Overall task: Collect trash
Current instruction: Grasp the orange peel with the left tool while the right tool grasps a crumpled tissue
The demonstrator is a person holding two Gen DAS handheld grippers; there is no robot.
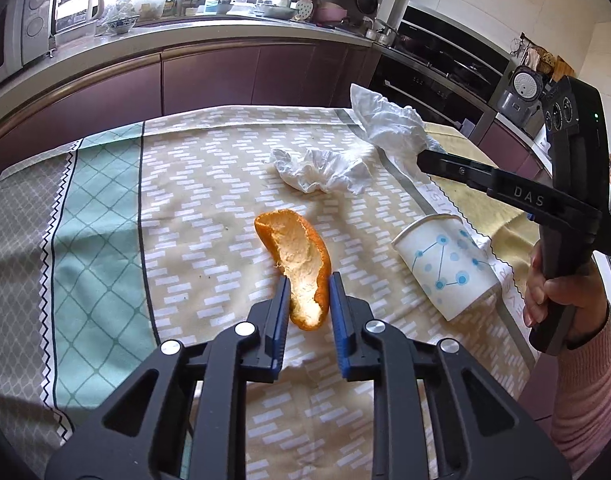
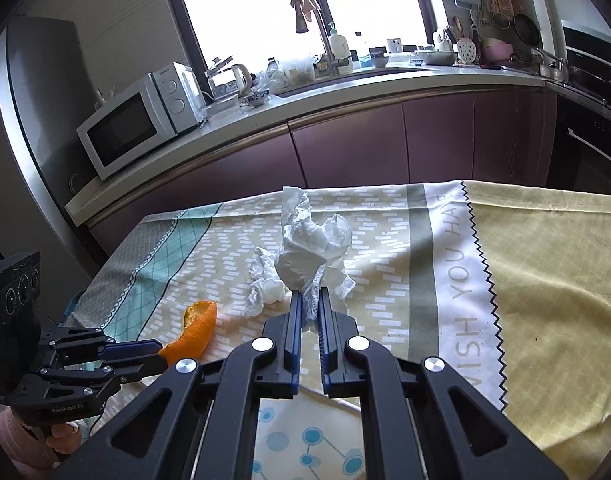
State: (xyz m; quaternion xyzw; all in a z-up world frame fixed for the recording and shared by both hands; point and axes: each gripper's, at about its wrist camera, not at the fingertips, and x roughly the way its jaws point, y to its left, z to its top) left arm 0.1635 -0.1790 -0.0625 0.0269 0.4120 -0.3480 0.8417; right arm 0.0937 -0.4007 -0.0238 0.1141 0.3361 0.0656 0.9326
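Orange peel point(image 1: 301, 268) is bracketed by the parted left hand-held gripper point(image 1: 307, 278) on the bench point(image 1: 185, 208); closing is judged next. Tissue point(image 2: 309, 248) is clamped, lifted, in the right hand-held gripper point(image 2: 308, 300).

Our left gripper point(image 1: 307, 280) jaws bracketing the orange peel point(image 1: 297, 264), crumpled tissue point(image 1: 319, 170) beyond, paper cup point(image 1: 445, 266) tipped over, right gripper point(image 1: 423, 158) pinching a second tissue point(image 1: 385, 120).

The left wrist view looks forward and down, close above the tablecloth point(image 1: 105, 220), facing the counter point(image 1: 145, 40). The right wrist view sits higher and further right, facing the same counter point(image 2: 345, 84). Both share the orange peel point(image 1: 301, 264) point(image 2: 197, 332) and the crumpled tissues point(image 1: 317, 170) point(image 2: 265, 284).
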